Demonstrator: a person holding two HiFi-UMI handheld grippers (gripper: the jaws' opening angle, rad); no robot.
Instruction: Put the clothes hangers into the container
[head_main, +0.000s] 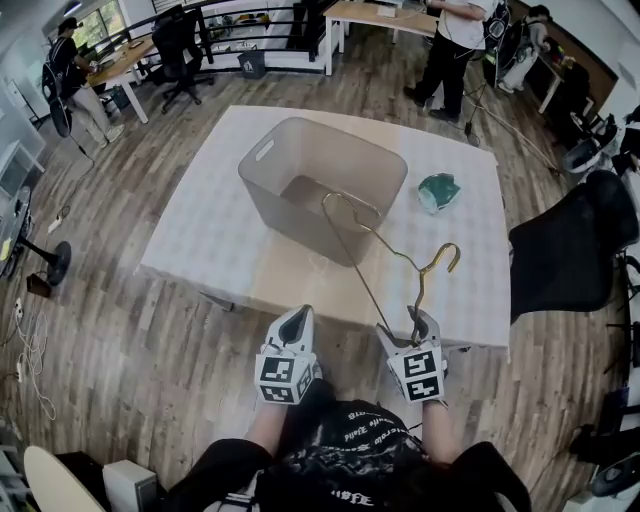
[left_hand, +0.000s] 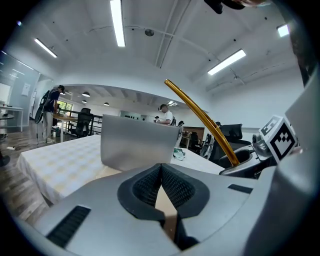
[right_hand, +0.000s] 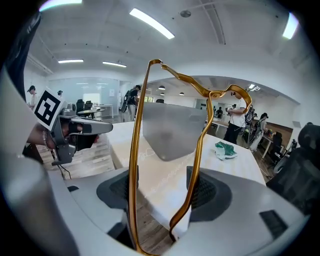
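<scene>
Pinching a gold hanger (head_main: 398, 256) in the right claw (head_main: 418, 320), low at the near edge of the tabletop (head_main: 200, 230). Looking along that right claw (right_hand: 162, 192): squeezing the hanger (right_hand: 134, 150) from outside, with one wire on each pad and a wide gap between. Holding it tilted up and away, hook to the right, with the far end showing against the near side of the bin (head_main: 280, 200). Not in the bin yet, up in the air on the near side of it.

Over to the left claw (head_main: 298, 315), just beside the right one and level with it. From its own camera, left claw (left_hand: 161, 167) pressed together at the tips, with nothing between the pads. Catching the hanger (left_hand: 202, 117) slanting across the right of that view, and the grey bin (left_hand: 137, 145) ahead on the white cloth.

Standing around the middle of the tabletop, that bin, open at the top, with a handle slot at its left end. Lying just right of it, a green wad (head_main: 438, 190), apart from the bin wall. Same wad (right_hand: 225, 149) showing right of the bin (right_hand: 172, 130) from the right claw. Beyond the tabletop, wood floor, office chairs, people at far desks.
</scene>
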